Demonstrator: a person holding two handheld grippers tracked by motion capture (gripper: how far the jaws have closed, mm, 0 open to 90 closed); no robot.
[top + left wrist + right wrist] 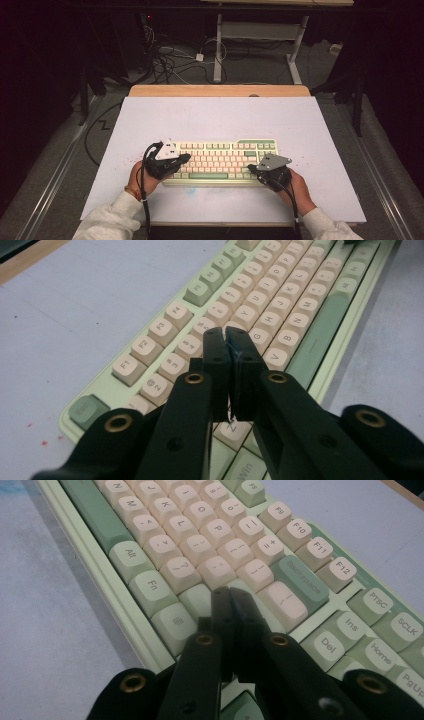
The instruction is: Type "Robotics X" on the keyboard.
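Observation:
A cream and pale-green keyboard (222,161) lies on the white table near the front edge. My left gripper (186,158) hovers over the keyboard's left end, its jaws pressed together with nothing between them; in the left gripper view the left gripper (225,332) points over the letter keys (280,315). My right gripper (251,169) rests over the keyboard's right end, also shut and empty; in the right gripper view the right gripper (225,592) sits above the keys near the green Backspace key (299,582).
The white tabletop (215,117) has free room behind and beside the keyboard. A wooden strip (220,90) runs along its far edge. Beyond it, cables (170,60) and a desk frame (260,45) stand on the floor. Small red specks (37,432) mark the table by the keyboard's left end.

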